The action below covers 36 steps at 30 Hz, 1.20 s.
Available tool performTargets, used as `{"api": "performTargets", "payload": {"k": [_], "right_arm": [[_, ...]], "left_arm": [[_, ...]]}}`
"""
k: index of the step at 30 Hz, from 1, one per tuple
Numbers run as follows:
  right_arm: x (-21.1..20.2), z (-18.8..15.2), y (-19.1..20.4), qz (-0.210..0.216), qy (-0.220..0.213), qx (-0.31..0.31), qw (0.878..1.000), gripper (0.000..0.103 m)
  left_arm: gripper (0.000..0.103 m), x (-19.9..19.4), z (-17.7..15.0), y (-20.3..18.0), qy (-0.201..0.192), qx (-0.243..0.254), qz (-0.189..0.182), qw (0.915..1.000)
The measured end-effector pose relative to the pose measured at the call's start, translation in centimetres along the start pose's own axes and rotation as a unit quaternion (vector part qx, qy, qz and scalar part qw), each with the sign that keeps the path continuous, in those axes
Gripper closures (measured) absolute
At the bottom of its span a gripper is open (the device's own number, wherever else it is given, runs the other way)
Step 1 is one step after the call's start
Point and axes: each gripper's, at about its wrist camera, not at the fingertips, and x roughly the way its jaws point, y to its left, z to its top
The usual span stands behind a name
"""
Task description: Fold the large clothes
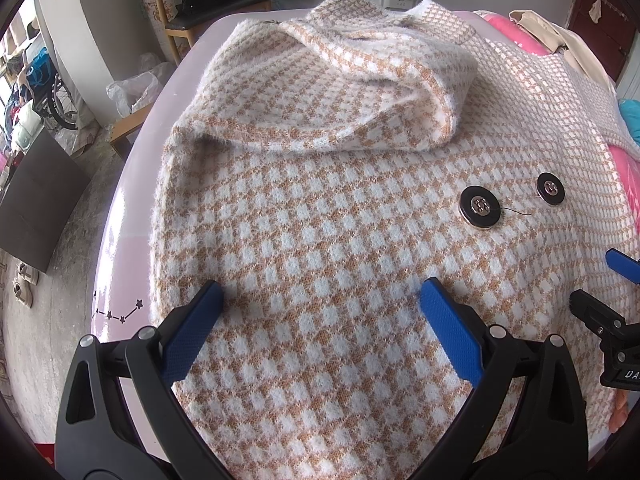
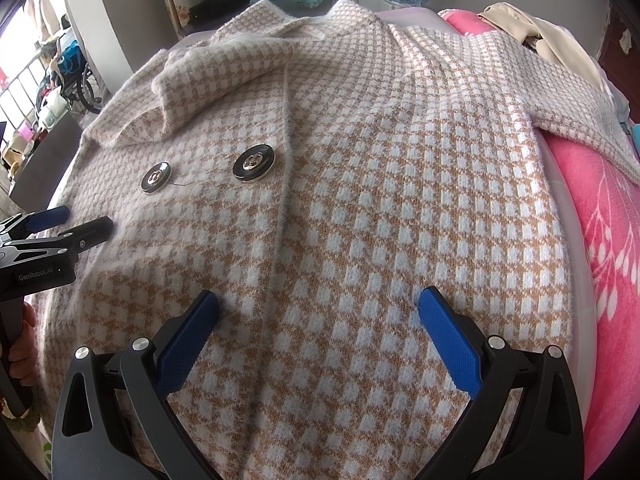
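A fuzzy tan-and-white checked coat [image 1: 320, 220] lies spread front-up over a pale lilac surface [image 1: 120, 248]. Its left sleeve [image 1: 380, 76] is folded across the chest. Two black buttons [image 1: 478, 208] sit near the front opening. My left gripper [image 1: 322, 296] hovers open over the coat's lower left part, nothing between its blue pads. In the right wrist view the same coat [image 2: 380, 200] fills the frame, with its buttons [image 2: 254, 162] left of the front edge. My right gripper [image 2: 318, 300] stands open above the lower front. The left gripper [image 2: 60, 224] shows at the left edge.
A pink floral blanket [image 2: 608, 248] lies along the right side under the coat's other sleeve [image 2: 580, 120]. A beige garment [image 2: 532, 28] sits at the far right. A wooden chair [image 1: 216, 12] with dark clothes stands behind, and a plastic bag [image 1: 132, 92] lies on the floor at left.
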Motion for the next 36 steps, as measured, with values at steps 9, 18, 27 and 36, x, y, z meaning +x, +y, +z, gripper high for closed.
{"api": "performTargets", "payload": {"k": [9, 18, 27, 36], "right_arm": [[-0.1, 1.5, -0.7, 0.024, 0.047, -0.011, 0.999, 0.006], [-4.8, 9.8, -3.1, 0.135, -0.004, -0.007, 0.991, 0.006], [-1.3, 20.9, 4.2, 0.184, -0.012, -0.062, 0.981, 0.007], [9.6, 28.7, 17.7, 0.088, 0.036, -0.188, 0.978, 0.03]], "left_arm": [[0.007, -0.3, 0.2, 0.4, 0.002, 0.004, -0.023, 0.9997], [0.007, -4.9, 1.7, 4.6, -0.093, -0.04, -0.027, 0.9945], [0.012, -2.3, 5.2, 8.0, -0.086, -0.087, 0.002, 0.9925], [0.043, 1.5, 4.8, 9.0, -0.04, -0.129, 0.004, 0.9909]]}}
